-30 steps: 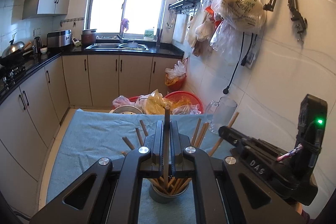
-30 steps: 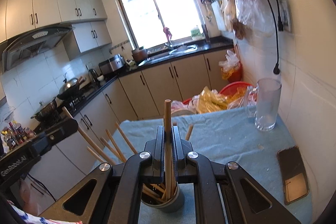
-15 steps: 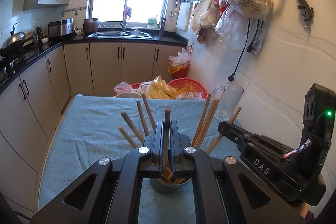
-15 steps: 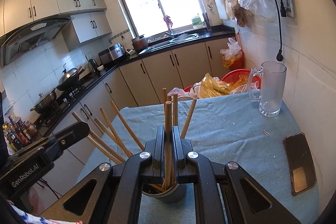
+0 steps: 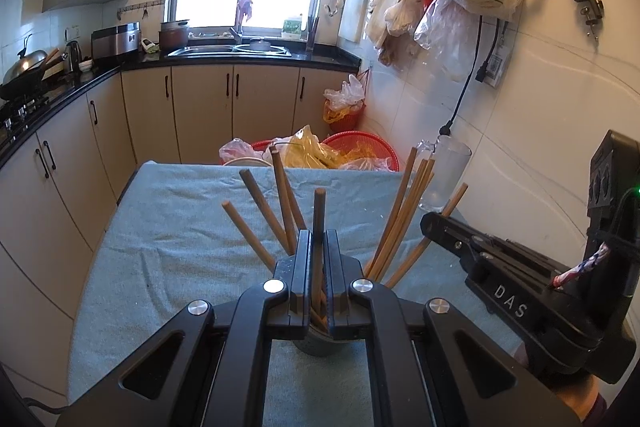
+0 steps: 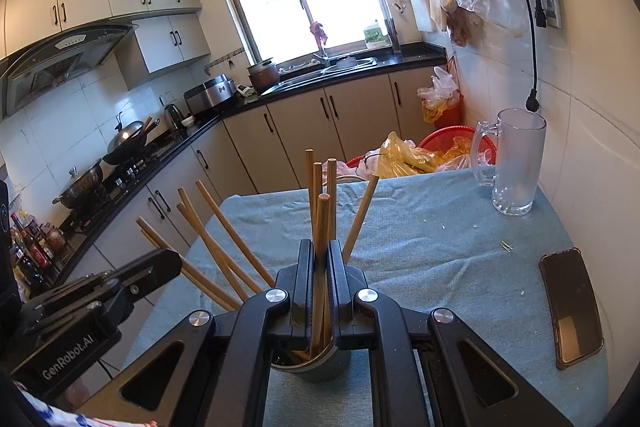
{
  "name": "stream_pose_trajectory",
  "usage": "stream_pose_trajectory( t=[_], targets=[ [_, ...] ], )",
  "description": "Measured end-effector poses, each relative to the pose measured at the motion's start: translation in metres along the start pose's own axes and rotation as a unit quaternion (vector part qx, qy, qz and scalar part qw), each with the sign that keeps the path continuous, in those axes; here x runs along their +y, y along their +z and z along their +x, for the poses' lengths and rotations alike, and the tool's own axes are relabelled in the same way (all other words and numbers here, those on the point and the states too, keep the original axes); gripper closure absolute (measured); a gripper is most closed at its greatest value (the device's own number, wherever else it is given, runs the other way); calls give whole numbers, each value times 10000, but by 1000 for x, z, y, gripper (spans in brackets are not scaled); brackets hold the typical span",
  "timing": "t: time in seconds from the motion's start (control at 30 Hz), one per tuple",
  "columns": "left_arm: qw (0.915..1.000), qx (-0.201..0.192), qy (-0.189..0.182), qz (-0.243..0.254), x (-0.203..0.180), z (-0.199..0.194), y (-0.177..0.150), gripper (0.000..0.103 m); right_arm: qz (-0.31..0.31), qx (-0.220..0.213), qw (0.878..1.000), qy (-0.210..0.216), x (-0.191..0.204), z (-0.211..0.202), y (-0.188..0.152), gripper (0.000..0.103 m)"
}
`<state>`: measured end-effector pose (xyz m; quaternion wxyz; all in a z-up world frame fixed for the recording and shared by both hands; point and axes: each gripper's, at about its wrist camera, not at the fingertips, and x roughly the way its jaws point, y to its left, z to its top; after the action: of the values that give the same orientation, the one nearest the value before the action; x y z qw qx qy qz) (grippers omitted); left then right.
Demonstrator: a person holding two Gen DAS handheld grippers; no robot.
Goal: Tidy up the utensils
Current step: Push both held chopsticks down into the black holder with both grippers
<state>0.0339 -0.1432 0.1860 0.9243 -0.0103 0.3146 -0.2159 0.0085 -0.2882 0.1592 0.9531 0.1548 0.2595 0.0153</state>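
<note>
The left gripper [image 5: 316, 255] has its jaws clamped on one upright wooden chopstick [image 5: 319, 227], whose lower end reaches into the grey cup [image 5: 316, 345] below. The right gripper [image 6: 320, 259] likewise pinches an upright chopstick [image 6: 322, 239] over the same cup [image 6: 320, 367], which holds a fan of brown, round-tipped chopsticks [image 6: 224, 247] leaning outward on the blue cloth [image 6: 440, 247].
</note>
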Motion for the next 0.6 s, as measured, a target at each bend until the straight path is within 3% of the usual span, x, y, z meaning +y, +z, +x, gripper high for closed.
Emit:
stream_pose_trajectory(
  t=[0.6],
  targets=[
    [9990, 393, 22, -214, 12, 16, -12, 98, 11, -3, 10000, -10, -1, 2, 0, 96]
  ],
)
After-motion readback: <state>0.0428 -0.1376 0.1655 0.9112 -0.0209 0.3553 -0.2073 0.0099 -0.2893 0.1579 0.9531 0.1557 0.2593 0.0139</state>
